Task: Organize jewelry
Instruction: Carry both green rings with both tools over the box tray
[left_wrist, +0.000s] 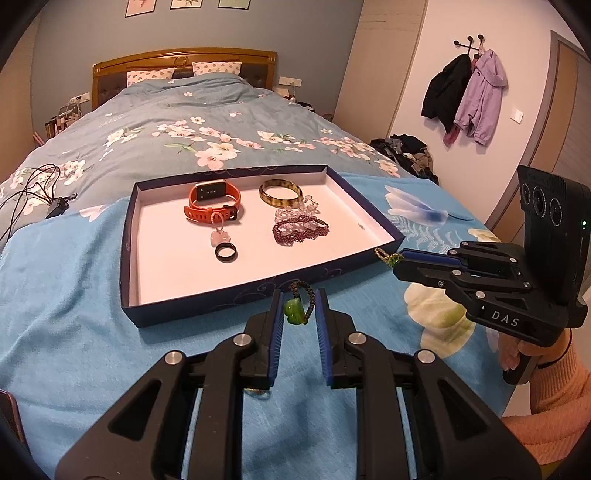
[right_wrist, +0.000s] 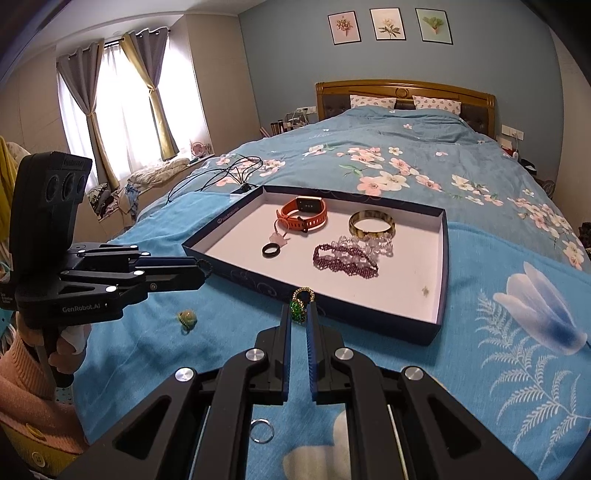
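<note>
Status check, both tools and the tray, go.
Left tool shut on green pendant. Right tool shut on green ring. Tray ahead, path clear.

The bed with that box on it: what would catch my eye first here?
Probably the shallow dark box on the blue blanket, holding an orange watch, a bangle and purple beads. In front of it, each hand-held gripper pinches a trinket: the left gripper a green pendant, the right gripper a green beaded ring.
</note>
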